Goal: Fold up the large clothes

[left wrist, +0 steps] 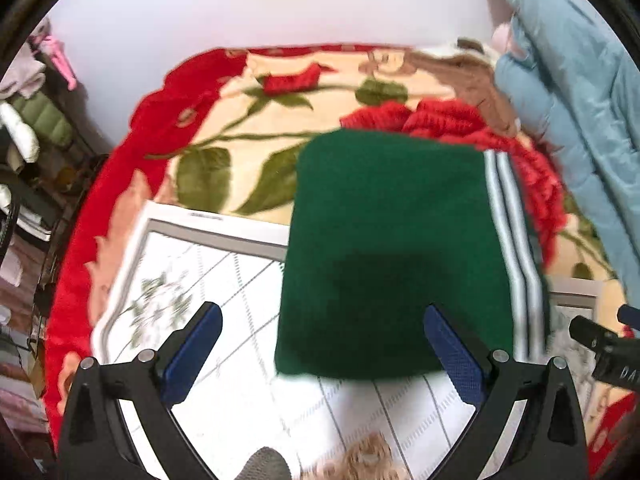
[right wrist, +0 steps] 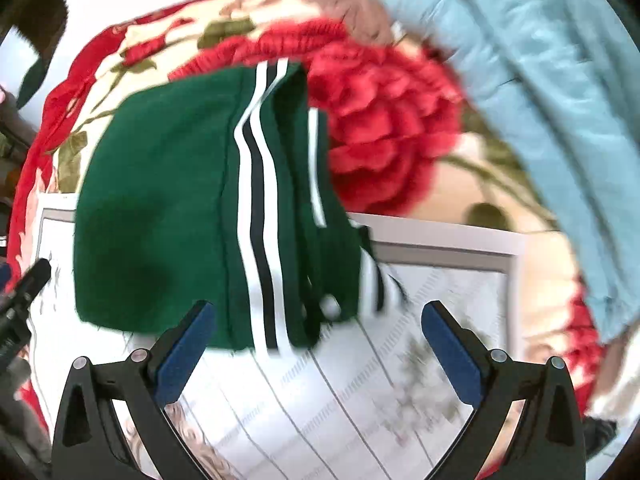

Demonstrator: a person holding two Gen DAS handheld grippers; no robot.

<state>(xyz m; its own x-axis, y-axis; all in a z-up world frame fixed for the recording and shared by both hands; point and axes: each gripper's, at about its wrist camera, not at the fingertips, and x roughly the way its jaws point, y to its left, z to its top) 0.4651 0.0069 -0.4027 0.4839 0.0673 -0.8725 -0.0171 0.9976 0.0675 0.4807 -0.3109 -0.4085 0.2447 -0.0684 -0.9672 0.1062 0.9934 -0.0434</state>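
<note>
Green garment [left wrist: 384, 256] lies folded dead ahead, stripes running away from you; left gripper [left wrist: 322, 344] and right gripper [right wrist: 318, 340] jaws spread, empty, equally near.

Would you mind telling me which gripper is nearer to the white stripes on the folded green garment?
Right. The right gripper sits directly before the white stripes; the left gripper faces the garment's plain green side, stripes off to its right.

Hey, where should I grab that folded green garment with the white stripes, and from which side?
Grip the green garment at its near edge, coming from the front, probably with both open grippers, left gripper and right gripper: that edge lies flat on the white mat, facing them.
</note>
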